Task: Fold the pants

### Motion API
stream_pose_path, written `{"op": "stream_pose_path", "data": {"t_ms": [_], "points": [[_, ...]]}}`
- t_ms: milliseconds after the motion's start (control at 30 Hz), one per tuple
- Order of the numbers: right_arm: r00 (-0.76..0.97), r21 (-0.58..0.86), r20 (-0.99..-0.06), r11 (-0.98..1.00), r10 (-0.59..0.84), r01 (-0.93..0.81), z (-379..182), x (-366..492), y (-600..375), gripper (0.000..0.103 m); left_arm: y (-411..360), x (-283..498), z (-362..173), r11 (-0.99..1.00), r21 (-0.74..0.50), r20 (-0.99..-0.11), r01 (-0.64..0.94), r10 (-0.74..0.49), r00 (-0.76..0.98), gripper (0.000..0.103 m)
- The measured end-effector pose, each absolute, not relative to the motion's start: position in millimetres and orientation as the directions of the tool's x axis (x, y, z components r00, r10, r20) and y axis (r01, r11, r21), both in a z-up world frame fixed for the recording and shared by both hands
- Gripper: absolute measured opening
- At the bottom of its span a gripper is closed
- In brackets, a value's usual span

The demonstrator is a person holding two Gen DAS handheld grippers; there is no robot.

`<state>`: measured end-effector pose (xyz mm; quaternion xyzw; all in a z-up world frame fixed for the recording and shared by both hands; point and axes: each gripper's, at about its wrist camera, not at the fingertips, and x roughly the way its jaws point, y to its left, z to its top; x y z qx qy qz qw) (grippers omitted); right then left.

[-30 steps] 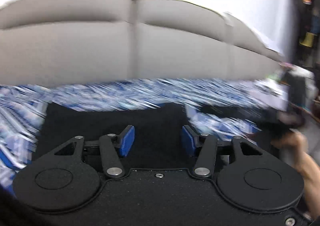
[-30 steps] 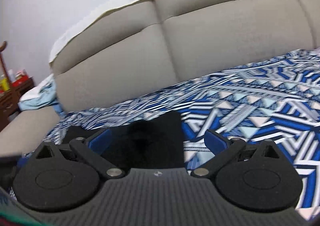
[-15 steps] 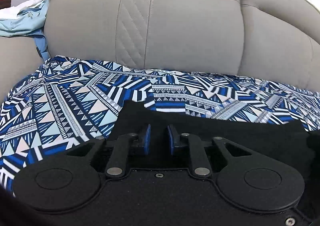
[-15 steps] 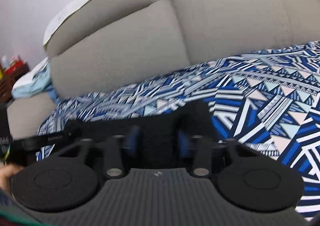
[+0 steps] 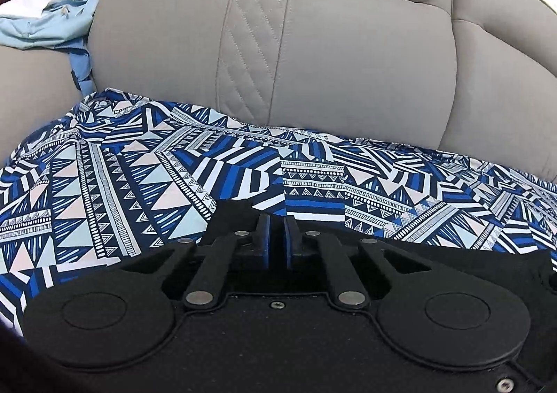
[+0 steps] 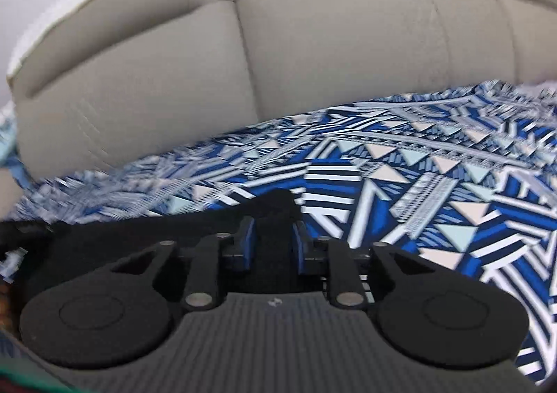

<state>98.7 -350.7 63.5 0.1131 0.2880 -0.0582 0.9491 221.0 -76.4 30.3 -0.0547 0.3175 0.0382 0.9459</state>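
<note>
Evidently mid-fold, the black pants (image 5: 435,253) lie on the patterned bedspread (image 5: 122,184) under both tools: the left gripper (image 5: 275,236), just closing, pinches a corner, the right gripper (image 6: 271,239), just opening, straddles bunched cloth; only the left view shows the blue garment (image 5: 48,23).

Black pants (image 6: 104,239) mostly behind hand-held gripper (image 6: 273,239)

The left gripper (image 5: 276,231) has just been closing, its blue pads nearly together on the far edge of the black pants (image 5: 452,255). These lie on a blue patterned sheet (image 5: 139,184). Beyond stands a grey headboard (image 5: 348,62); light blue cloth (image 5: 45,27) lies far left.
</note>
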Motion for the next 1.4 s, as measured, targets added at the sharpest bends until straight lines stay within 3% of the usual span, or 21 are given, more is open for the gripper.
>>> {"op": "stream_pose_path", "data": {"t_ms": [167, 333, 533, 800, 1000, 1133, 1400], "points": [[0.828, 0.183, -0.558, 0.967, -0.048, 0.180, 60, 95, -356, 0.055, -82, 220, 32, 0.995, -0.050, -0.608, -0.088, 0.039, 0.793, 0.013], [0.847, 0.177, -0.527, 0.966, -0.071, 0.191, 67, 86, -353, 0.066, -92, 209, 41, 0.998, -0.017, -0.612, -0.062, 0.038, 0.790, 0.046], [0.901, 0.193, -0.431, 0.971, -0.048, 0.144, 88, 54, -350, 0.086, -105, 182, 54, 0.998, 0.049, -0.610, -0.034, 0.057, 0.791, 0.058], [0.907, 0.183, -0.419, 0.973, -0.050, 0.138, 81, 19, -341, 0.103, -89, 100, 50, 0.999, -0.022, -0.578, -0.041, 0.021, 0.816, 0.065], [0.890, 0.098, -0.452, 0.988, -0.063, 0.120, 73, 10, -329, 0.103, -83, 37, 39, 0.998, 0.053, -0.549, -0.027, 0.052, 0.834, 0.070], [0.878, 0.098, -0.474, 0.986, -0.070, 0.132, 70, 12, -331, 0.103, -83, 12, 26, 0.994, 0.110, -0.592, 0.000, 0.066, 0.803, 0.071], [0.856, 0.105, -0.516, 0.989, -0.032, 0.100, 71, 28, -342, 0.103, -73, -13, 47, 0.994, 0.082, -0.599, 0.074, -0.010, 0.800, 0.073]]}}
